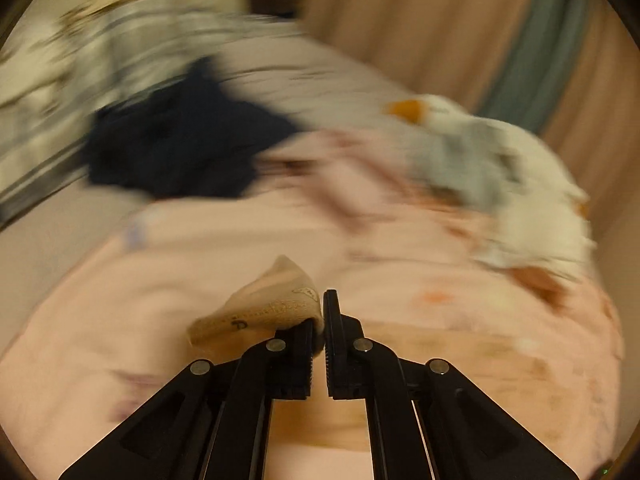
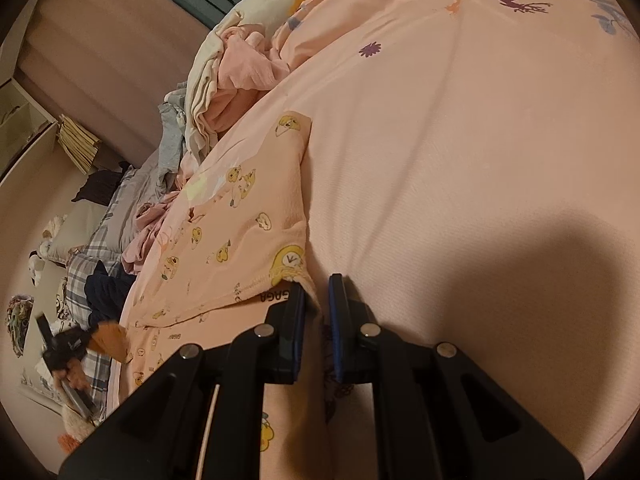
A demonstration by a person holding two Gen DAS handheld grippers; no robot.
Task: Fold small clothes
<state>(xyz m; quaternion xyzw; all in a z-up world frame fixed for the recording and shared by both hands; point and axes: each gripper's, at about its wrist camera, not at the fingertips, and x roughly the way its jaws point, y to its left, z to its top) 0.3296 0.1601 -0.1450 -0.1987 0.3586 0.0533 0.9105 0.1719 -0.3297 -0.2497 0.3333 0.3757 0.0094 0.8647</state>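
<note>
left wrist view is smeared by motion, yet the left gripper (image 1: 319,320) reads clearly: its fingers are nearly together and clamp a hem corner of the peach garment (image 1: 260,308), which bunches up and leans to the left of the jaws. beyond that corner lies the pink bedspread (image 1: 400,240), with a dark navy cloth (image 1: 180,140) far off to the left and a white and grey heap (image 1: 500,172) to the right; both are too blurred to identify further.

right wrist view shows more. at its far left edge the left gripper (image 2: 64,348) appears again, small and blurred, with a peach corner in it. from there the peach garment (image 2: 240,216), printed with yellow cartoon figures, stretches rightward across the pink bedspread (image 2: 460,160) to the right gripper (image 2: 316,292), whose fingers pinch the other hem corner with only a narrow gap between them. a pile of unfolded clothes (image 2: 224,80) sits behind the garment, near but apart.

the hem appears to span between the two grippers, while the garment's long axis runs away from the right fingers toward the pile. each gripper is nearest its own corner, so the next fold likely carries the hem forward along that axis.
</note>
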